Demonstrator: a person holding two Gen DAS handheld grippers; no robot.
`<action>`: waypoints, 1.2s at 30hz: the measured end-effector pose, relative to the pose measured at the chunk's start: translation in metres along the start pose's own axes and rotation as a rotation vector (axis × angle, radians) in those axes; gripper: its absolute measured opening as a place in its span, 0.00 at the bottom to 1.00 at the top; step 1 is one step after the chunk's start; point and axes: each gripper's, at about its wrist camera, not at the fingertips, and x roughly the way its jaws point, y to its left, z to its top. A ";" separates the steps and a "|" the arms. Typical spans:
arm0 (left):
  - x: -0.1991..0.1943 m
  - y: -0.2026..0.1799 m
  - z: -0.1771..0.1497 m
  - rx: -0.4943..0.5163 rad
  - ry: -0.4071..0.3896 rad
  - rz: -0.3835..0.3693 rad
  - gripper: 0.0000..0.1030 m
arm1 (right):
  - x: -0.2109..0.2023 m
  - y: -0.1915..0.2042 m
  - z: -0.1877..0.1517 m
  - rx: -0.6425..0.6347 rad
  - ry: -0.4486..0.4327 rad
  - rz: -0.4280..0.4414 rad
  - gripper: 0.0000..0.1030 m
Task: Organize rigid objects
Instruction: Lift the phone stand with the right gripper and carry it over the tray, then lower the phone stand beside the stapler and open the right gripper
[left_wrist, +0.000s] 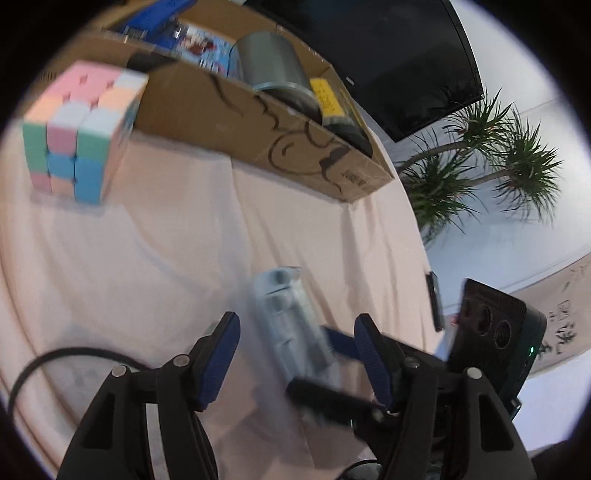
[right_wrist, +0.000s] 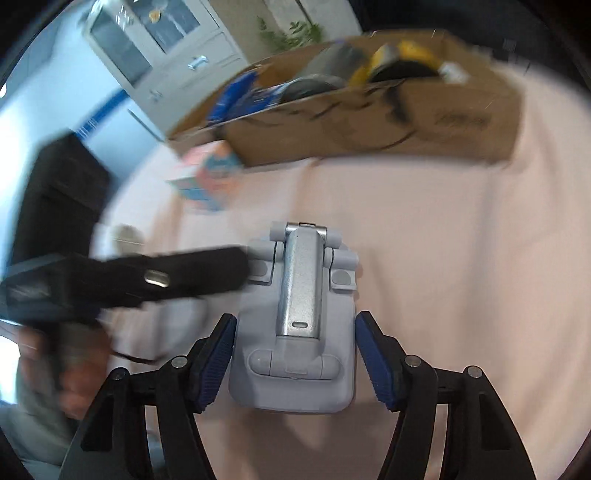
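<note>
Right wrist view: the folding phone stand (right_wrist: 295, 325) sits low centre of frame between my right gripper (right_wrist: 295, 356) fingers. Jaws stand wide on either side of its base; I cannot tell whether the blue pads touch it, so I read no firm grip. The left gripper's black finger crosses in from the left and overlaps the stand's hinge corner; contact is likely but blurred.

Left wrist view: the left gripper (left_wrist: 295, 356) is also spread wide, empty, with the stand smeared by motion between its fingers (left_wrist: 216, 360). Cardboard box (left_wrist: 258, 125) runs across the upper frame holding a grey tin (left_wrist: 269, 62) and other items; puzzle cube (left_wrist: 79, 129) stands at upper left on the pink cloth (left_wrist: 147, 258), just beside the box wall.

Risks, my judgement:
- Both tools crowd one object; a collision could knock the stand askew.
- Hinged metal arm may swing open if I lift by the base only.
- Smooth plastic could slip if I close off-centre.
- Loose cloth may drag and wrinkle.
</note>
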 end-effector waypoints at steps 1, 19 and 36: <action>0.000 0.003 -0.002 -0.006 0.004 -0.003 0.56 | 0.005 0.002 0.000 0.034 0.006 0.071 0.61; -0.082 -0.022 0.150 0.161 -0.224 0.082 0.24 | -0.008 0.093 0.143 -0.088 -0.243 0.149 0.61; -0.054 0.025 0.209 0.081 -0.095 0.177 0.53 | 0.066 0.075 0.208 0.012 -0.141 -0.024 0.44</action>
